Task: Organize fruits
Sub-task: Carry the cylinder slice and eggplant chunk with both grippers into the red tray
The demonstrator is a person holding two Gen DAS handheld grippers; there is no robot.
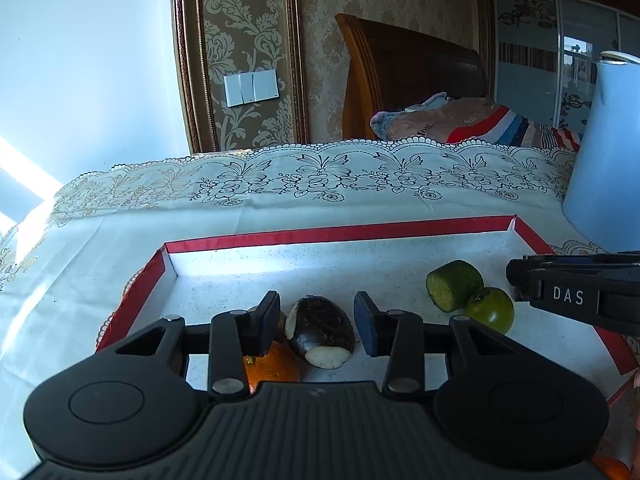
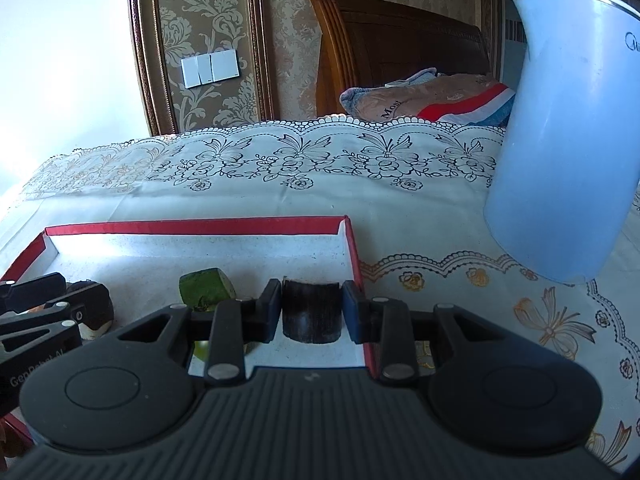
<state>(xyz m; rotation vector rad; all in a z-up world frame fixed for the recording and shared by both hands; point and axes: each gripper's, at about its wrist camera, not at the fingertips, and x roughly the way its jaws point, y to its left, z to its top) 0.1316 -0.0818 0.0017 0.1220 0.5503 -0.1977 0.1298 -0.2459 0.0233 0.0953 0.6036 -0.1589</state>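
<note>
While clamped, dark cylinder (image 2: 311,312) fills right claw (image 2: 310,312)

Left gripper (image 1: 316,322) parted, right gripper (image 2: 310,310) clamped

tray's far half (image 1: 360,256) bare, kettle (image 2: 568,140) (tall) blocks right side

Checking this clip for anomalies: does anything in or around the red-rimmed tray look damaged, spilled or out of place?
Nothing is spilled. The dark brown fruit between the left gripper's fingers has patches of skin cut away, showing pale flesh. The cucumber piece is a cut stub leaning against the green tomato. The red-rimmed tray looks intact.
</note>
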